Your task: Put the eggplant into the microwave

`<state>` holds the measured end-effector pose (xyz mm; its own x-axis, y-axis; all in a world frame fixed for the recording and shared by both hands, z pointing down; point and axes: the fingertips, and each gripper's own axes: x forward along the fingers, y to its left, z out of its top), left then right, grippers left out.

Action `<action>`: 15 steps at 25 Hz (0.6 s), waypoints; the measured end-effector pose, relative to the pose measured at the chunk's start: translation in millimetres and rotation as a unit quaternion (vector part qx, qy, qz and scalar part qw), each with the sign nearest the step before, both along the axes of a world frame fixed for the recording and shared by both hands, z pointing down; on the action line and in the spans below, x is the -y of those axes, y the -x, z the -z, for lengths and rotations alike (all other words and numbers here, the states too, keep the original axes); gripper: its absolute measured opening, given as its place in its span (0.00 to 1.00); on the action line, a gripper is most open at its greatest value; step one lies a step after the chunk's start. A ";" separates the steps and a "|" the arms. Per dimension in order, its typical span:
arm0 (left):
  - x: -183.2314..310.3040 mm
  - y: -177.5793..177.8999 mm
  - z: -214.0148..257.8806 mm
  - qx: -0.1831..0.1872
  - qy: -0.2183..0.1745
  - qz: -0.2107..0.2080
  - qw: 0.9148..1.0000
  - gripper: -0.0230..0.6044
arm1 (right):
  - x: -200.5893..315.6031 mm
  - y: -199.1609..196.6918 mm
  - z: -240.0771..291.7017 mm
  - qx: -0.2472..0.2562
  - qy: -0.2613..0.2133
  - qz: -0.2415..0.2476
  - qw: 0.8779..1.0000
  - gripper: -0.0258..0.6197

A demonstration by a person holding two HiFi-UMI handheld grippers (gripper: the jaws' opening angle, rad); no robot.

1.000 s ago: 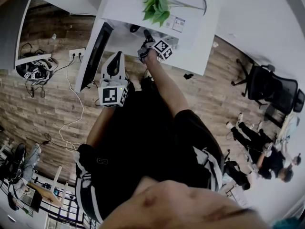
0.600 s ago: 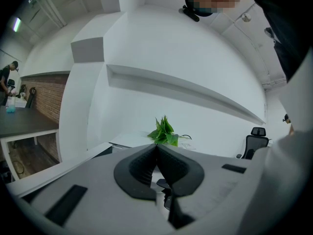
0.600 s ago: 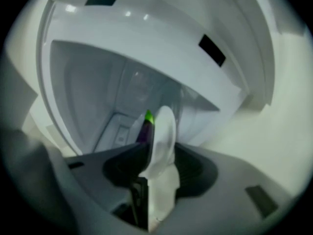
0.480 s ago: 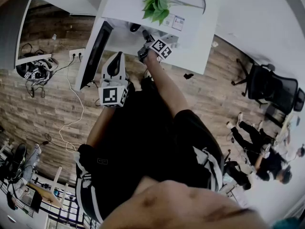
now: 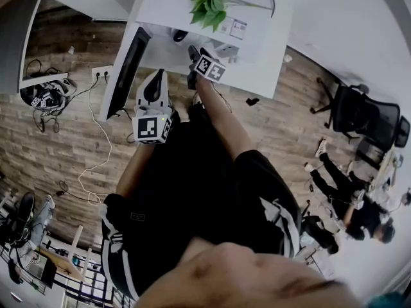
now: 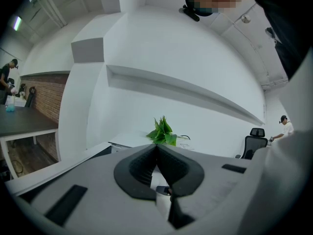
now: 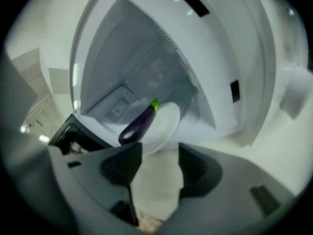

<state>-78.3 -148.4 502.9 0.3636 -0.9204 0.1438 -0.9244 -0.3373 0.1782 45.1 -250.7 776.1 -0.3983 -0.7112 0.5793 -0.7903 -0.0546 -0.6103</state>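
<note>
- Left claw (image 6: 156,148): closed, pads meeting, nothing between them; it hangs in free air beside the dark open door (image 5: 125,76).
- Right claw (image 7: 157,151): jaws apart, just been opening, gap empty; it stands at the open front of the microwave (image 7: 215,48), over the bench (image 5: 257,76).
- Eggplant (image 7: 139,124): lies on the white turntable plate (image 7: 171,121) inside the cavity, clear of both pads, with the walls standing off around it.
- Potted plant (image 5: 210,5): farthest, beyond both claws.

Ahead of you, the eggplant (image 7: 138,123) lies on the plate (image 7: 166,124) inside the microwave (image 7: 146,58). Its door (image 5: 125,72) stands open on your left. The plant (image 5: 210,4) stands farther back than the door.
</note>
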 end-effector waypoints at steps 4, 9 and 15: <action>-1.0 0.7 2.1 -0.001 -0.004 0.002 1.000 0.09 | -12.3 4.9 9.2 -0.127 -0.052 0.084 0.987 0.40; -3.6 2.1 1.1 0.000 -0.005 0.003 1.000 0.09 | -25.7 18.4 18.1 -0.194 -0.086 0.131 0.968 0.36; -5.7 0.3 1.3 -0.004 -0.003 0.006 1.000 0.09 | -28.4 23.3 16.7 -0.224 -0.082 0.132 0.962 0.12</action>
<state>-78.6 -142.8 501.6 0.3542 -0.9253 0.1357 -0.9268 -0.3280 0.1827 21.8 -222.3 759.4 -0.3141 -0.7162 0.6232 -0.9491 0.2532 -0.1874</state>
